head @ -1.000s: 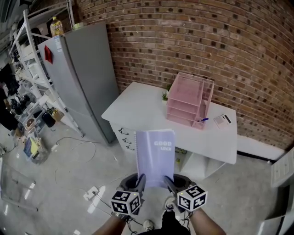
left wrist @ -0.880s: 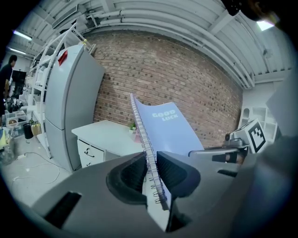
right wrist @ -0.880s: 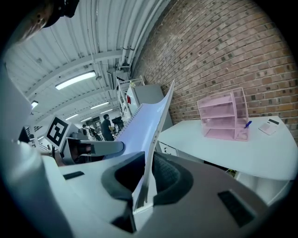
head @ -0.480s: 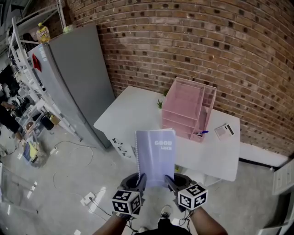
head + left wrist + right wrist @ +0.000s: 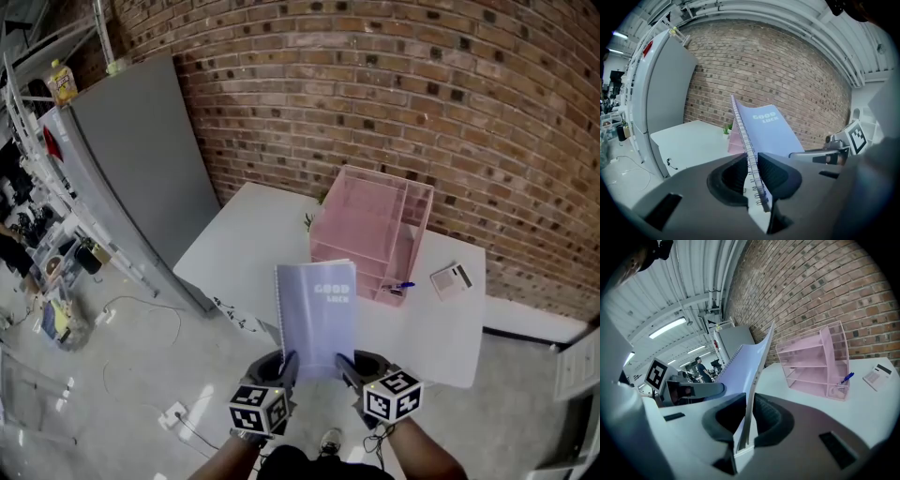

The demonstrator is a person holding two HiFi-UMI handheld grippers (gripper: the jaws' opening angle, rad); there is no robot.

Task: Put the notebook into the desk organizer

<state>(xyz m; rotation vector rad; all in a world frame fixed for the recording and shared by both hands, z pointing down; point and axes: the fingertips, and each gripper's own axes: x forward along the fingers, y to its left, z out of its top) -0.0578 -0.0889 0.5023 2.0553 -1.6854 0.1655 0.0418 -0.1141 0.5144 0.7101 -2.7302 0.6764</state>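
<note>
A: The notebook?
B: Lilac, wire-spiralled, "GOOD LUCK" printed on it. The left gripper pinches its spine corner and the right gripper its other corner, in the air, well apart from the pink tiered desk organizer.

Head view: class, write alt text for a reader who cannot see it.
The left claw and right claw each grip the bottom edge of a pale purple notebook. Beyond it, a pink desk organizer stands on a white table by a brick wall.

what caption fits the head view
Left hand-held gripper and right hand-held gripper hold a spiral notebook by its near edge, facing the pink desk organizer on the desk.
</note>
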